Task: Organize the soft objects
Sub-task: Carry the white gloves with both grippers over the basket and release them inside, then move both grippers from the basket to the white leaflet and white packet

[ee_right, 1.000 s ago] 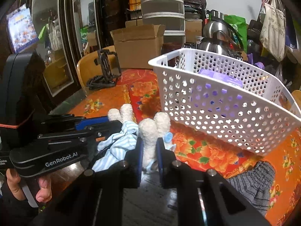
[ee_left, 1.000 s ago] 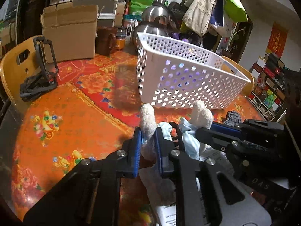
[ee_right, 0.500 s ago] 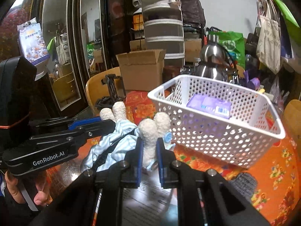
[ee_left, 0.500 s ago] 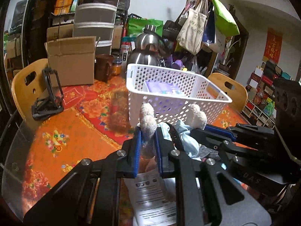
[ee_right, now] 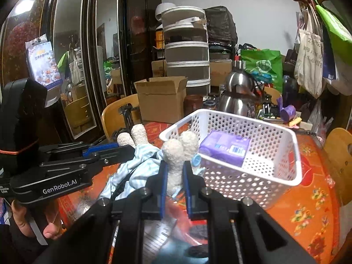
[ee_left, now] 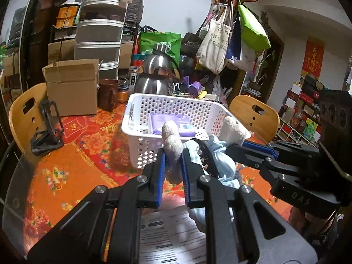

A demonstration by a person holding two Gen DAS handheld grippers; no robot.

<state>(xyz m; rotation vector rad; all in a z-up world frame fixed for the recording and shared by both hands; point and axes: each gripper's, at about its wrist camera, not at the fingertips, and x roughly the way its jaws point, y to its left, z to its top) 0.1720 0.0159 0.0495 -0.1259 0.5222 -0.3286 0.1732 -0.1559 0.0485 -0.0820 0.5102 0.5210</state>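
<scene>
A soft toy in light blue striped cloth [ee_left: 222,160] with cream plush limbs hangs in the air between both grippers. My left gripper [ee_left: 172,160] is shut on one cream limb [ee_left: 172,145]. My right gripper [ee_right: 175,171] is shut on another cream limb [ee_right: 178,151]; the toy's cloth [ee_right: 140,160] shows beside it. The toy is held just in front of the white perforated basket [ee_left: 140,118], at about rim height. The basket [ee_right: 294,154] holds a purple packet [ee_right: 224,147].
The round table has an orange floral cloth [ee_left: 66,165]. A printed paper sheet [ee_left: 167,231] lies below the toy. A cardboard box [ee_left: 70,88], brown mug [ee_left: 107,98], steel kettle [ee_left: 157,74] and black stand [ee_left: 47,129] sit behind. Wooden chairs [ee_left: 255,114] flank the table.
Both grippers have lifted the toy from the table up to basket-rim height. The basket interior and the purple packet have come into view.
</scene>
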